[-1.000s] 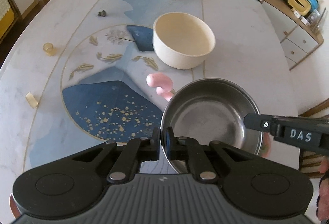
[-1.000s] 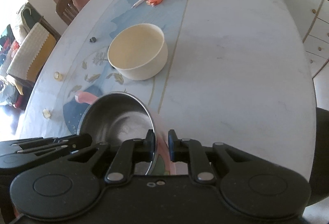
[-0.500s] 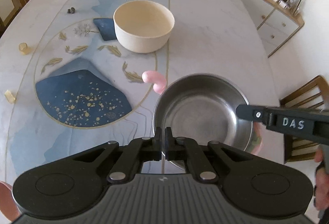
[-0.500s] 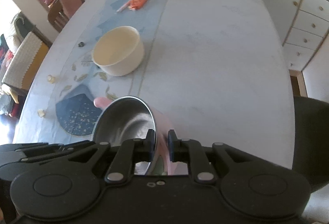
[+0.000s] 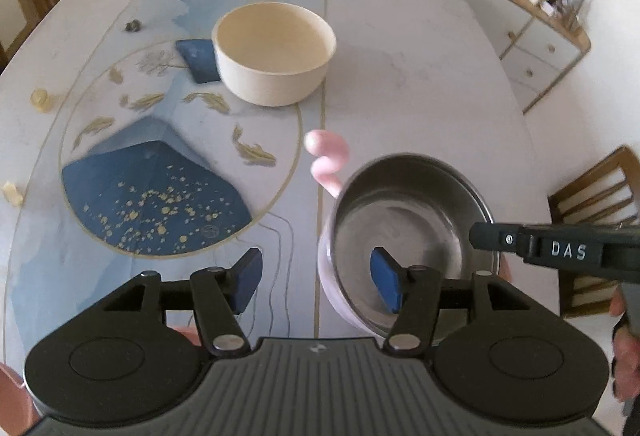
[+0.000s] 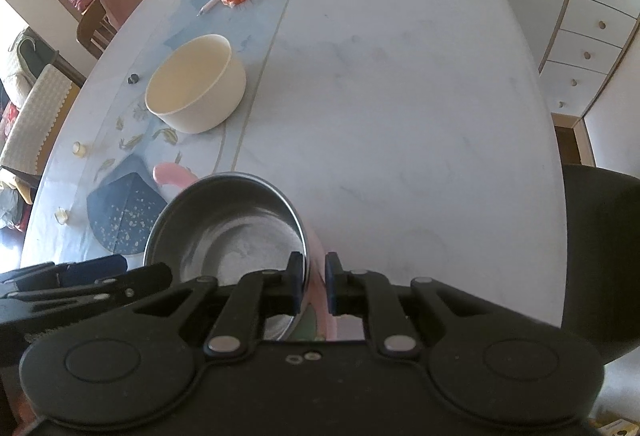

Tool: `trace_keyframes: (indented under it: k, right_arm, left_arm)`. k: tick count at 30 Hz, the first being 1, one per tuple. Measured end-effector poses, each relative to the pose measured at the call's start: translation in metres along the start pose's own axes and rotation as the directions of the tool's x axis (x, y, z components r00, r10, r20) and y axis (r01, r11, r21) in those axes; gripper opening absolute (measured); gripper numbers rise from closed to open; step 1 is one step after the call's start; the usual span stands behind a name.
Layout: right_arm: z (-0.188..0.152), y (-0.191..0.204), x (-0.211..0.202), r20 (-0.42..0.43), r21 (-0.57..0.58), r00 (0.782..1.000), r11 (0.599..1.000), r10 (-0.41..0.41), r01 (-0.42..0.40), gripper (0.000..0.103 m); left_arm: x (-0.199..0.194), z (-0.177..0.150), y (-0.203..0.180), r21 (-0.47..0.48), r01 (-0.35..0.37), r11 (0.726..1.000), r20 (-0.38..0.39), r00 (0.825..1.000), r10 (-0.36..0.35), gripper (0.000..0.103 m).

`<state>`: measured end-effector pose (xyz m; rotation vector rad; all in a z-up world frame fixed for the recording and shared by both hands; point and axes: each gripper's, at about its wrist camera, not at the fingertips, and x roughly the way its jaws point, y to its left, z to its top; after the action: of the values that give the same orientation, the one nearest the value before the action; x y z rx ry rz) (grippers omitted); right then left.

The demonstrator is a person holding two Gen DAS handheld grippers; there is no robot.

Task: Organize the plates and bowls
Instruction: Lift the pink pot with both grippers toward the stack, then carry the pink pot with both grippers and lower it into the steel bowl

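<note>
Gripping the steel bowl [image 6: 228,236] by its near rim, our right gripper [image 6: 308,282] has its jaws pinched narrow on the wall, while our left gripper [image 5: 316,276] stands with jaws wide, one finger inside the bowl. We judge the carry should stay level toward the cream bowl [image 5: 274,52], well ahead of the jaws on the counter [image 6: 400,96], lowering squarely to nest.

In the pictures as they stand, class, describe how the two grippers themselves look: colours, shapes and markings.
Both are matte black plastic. The left gripper has blue pads, silver pivot pins, two round discs and a ribbed grey centre panel. The right gripper has the same black linkages and silver pins; from the left wrist view its side reads "DAS" in white.
</note>
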<state>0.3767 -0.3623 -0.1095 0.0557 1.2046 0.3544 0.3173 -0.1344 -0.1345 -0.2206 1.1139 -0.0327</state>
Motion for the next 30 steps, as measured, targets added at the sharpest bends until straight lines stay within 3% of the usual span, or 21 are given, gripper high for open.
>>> trace_keyframes:
  k: [4,7,13,20,30]
  right_arm:
    - [0.001,-0.002,0.002,-0.002,0.000,1.000,1.000,0.008,-0.008,0.011]
    - [0.000,-0.002,0.001,-0.001,-0.007,1.000,1.000,0.007,-0.007,0.011]
    - [-0.001,-0.002,0.001,-0.001,-0.014,1.000,1.000,0.009,-0.009,0.011]
    - [-0.007,0.006,-0.002,-0.007,-0.055,1.000,0.998,-0.001,0.001,0.011]
    - [-0.019,0.009,-0.035,0.029,-0.058,0.999,0.998,0.012,-0.011,0.011]
  left_arm:
    - [0.011,-0.003,-0.010,0.021,0.005,1.000,-0.026,1.000,-0.004,0.054]
    - [0.017,-0.006,-0.015,0.016,0.017,1.000,-0.047,0.999,-0.016,0.033]
    - [0.019,-0.007,-0.014,-0.003,-0.015,1.000,-0.054,0.998,0.015,0.018]
    - [0.017,-0.007,-0.014,-0.006,-0.048,0.999,-0.049,0.998,0.048,0.012]
    - [-0.011,-0.011,-0.018,0.008,-0.026,1.000,-0.013,1.000,0.026,0.011]
